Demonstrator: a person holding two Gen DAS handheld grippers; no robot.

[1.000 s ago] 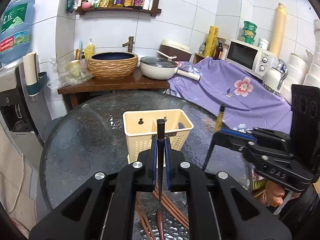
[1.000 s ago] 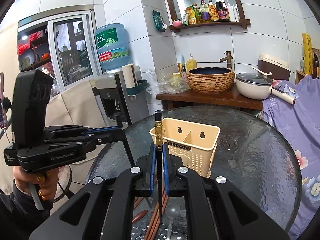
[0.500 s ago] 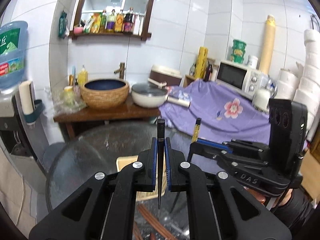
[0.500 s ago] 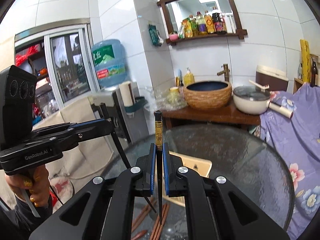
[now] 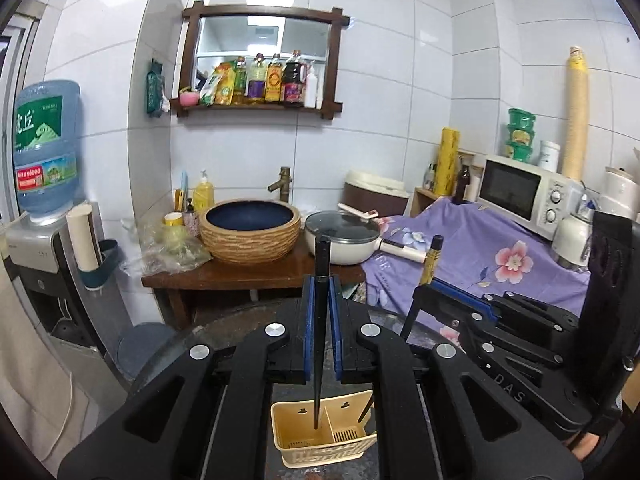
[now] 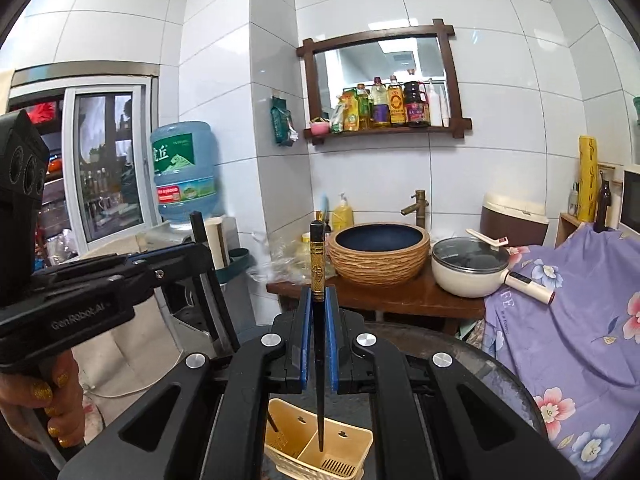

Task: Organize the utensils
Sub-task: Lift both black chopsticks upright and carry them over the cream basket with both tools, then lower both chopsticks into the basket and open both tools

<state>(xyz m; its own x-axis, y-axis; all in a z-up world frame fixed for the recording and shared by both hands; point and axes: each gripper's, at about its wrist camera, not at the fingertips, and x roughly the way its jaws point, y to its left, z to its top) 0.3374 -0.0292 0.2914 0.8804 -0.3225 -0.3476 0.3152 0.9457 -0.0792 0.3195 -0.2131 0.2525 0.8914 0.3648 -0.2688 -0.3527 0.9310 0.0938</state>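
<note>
Both tools, the left tool [image 5: 320, 328] and right tool [image 6: 318, 336], each clamping a black chopstick [image 5: 319, 320], are rising from the desk, now hanging tips-down over the cream utensil basket [image 5: 320, 440], nearing the drop.

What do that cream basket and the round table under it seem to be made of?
The basket looks like matte cream plastic: thin moulded walls, a slotted vent grid and keyhole hanging holes. The table looks like textured glass: its top is translucent and rippled, with a dark rim.
</note>
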